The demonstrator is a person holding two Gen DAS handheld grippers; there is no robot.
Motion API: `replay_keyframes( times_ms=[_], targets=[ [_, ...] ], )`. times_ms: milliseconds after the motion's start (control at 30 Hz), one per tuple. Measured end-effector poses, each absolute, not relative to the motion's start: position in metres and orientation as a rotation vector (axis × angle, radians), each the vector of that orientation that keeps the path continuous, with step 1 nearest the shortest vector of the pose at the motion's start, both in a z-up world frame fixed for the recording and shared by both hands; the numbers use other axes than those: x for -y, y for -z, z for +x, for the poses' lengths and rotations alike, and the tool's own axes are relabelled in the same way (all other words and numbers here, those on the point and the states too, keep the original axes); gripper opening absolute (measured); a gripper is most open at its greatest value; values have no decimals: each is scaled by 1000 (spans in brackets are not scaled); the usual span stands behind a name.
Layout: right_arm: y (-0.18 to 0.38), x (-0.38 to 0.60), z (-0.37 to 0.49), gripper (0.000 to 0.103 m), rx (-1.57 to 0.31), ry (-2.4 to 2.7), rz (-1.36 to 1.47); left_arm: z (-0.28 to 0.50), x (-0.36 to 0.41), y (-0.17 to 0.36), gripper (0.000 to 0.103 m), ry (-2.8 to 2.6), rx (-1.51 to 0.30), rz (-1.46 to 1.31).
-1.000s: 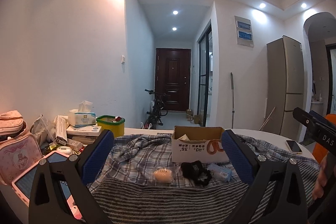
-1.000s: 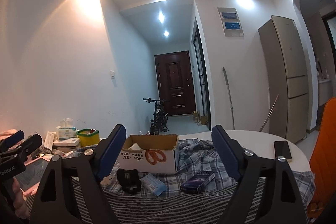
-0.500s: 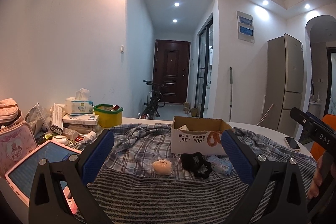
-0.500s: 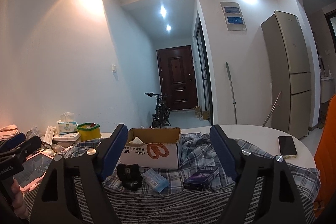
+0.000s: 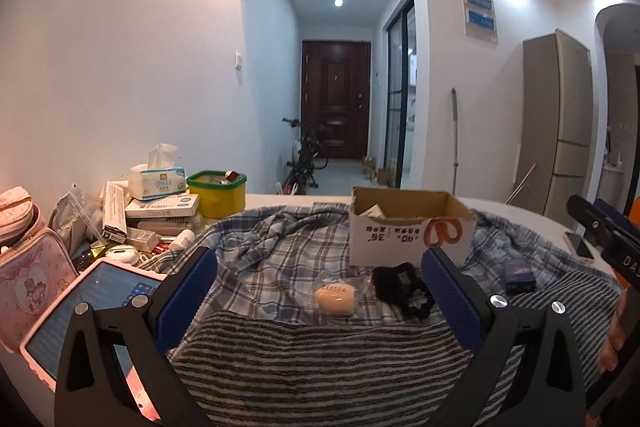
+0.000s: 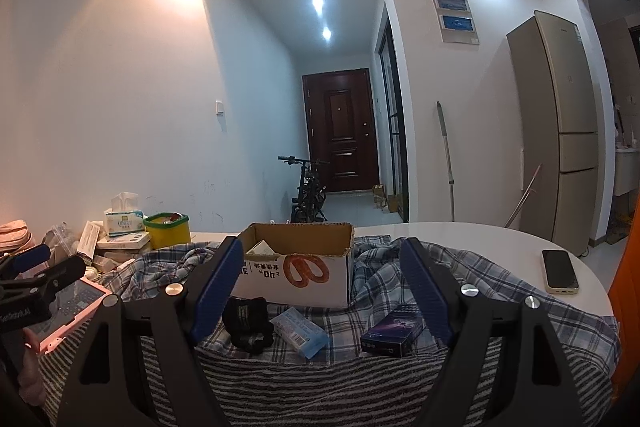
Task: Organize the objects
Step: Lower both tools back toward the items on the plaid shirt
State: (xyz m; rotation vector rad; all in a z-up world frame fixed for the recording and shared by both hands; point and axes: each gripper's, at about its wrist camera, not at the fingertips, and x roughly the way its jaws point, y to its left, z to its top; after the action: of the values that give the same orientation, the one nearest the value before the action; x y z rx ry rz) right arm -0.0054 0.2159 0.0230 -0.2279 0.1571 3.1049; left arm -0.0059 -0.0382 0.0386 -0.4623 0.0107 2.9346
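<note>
An open cardboard box [image 5: 408,227] stands on the plaid cloth; it also shows in the right wrist view [image 6: 296,267]. In front of it lie a beige wrapped oval [image 5: 335,299], a black bundle [image 5: 400,287], a light blue packet [image 6: 300,331] and a dark purple box [image 6: 394,334]. My left gripper [image 5: 320,291] is open and empty, held above the striped cloth near the oval. My right gripper [image 6: 320,287] is open and empty, near the packet and purple box.
At the left stand a pink tablet [image 5: 80,311], a pink bag [image 5: 24,267], stacked boxes with a tissue pack [image 5: 158,179] and a yellow tub [image 5: 218,193]. A phone [image 6: 560,271] lies on the white table at right. A fridge [image 6: 560,123] stands behind.
Both grippers have tilted down and moved closer to the table; the box and the small objects sit higher and larger in view. Nothing was taken hold of.
</note>
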Motion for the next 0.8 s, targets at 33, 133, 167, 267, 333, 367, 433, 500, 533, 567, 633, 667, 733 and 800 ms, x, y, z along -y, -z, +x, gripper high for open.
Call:
replay_keyframes(
  times_ms=[33,133,167,267,333,367,433,500,533,567,633,667,733,800],
  targets=[
    [-23,-216,-8,80,-161,-3108,-240,-12,39,-38,103,-2922,-15,-494],
    [-21,-212,-18,80,-133,-3118,-273,-27,39,-35,103,-2843,20,-569],
    [-20,-210,-20,80,-122,-3118,-276,-31,38,-33,103,-2815,27,-588],
    [-17,-207,-29,80,-104,-3115,-284,-40,29,-30,103,-2803,-4,-601],
    [-14,-207,-35,80,-106,-3114,-295,-45,22,-29,103,-2811,-47,-591],
    [-13,-208,-38,80,-109,-3116,-301,-48,18,-28,103,-2809,-66,-592],
    [-10,-208,-44,80,-113,-3120,-319,-57,10,-26,103,-2793,-108,-599],
    [-8,-207,-50,80,-109,-3118,-334,-71,3,-20,103,-2793,-150,-634],
    [-7,-207,-52,80,-107,-3119,-342,-78,0,-17,103,-2784,-166,-656],
    [-6,-206,-55,80,-106,-3121,-349,-86,-3,-14,103,-2767,-184,-680],
    [-2,-206,-59,80,-104,-3123,-363,-100,-7,-6,103,-2749,-210,-728],
    [-1,-205,-61,80,-101,-3123,-372,-106,-8,-1,103,-2742,-219,-754],
    [5,-204,-67,80,-96,-3120,-394,-118,-8,10,103,-2738,-224,-811],
    [11,-203,-73,80,-83,-3113,-425,-126,-8,19,103,-2721,-208,-856]
  ],
)
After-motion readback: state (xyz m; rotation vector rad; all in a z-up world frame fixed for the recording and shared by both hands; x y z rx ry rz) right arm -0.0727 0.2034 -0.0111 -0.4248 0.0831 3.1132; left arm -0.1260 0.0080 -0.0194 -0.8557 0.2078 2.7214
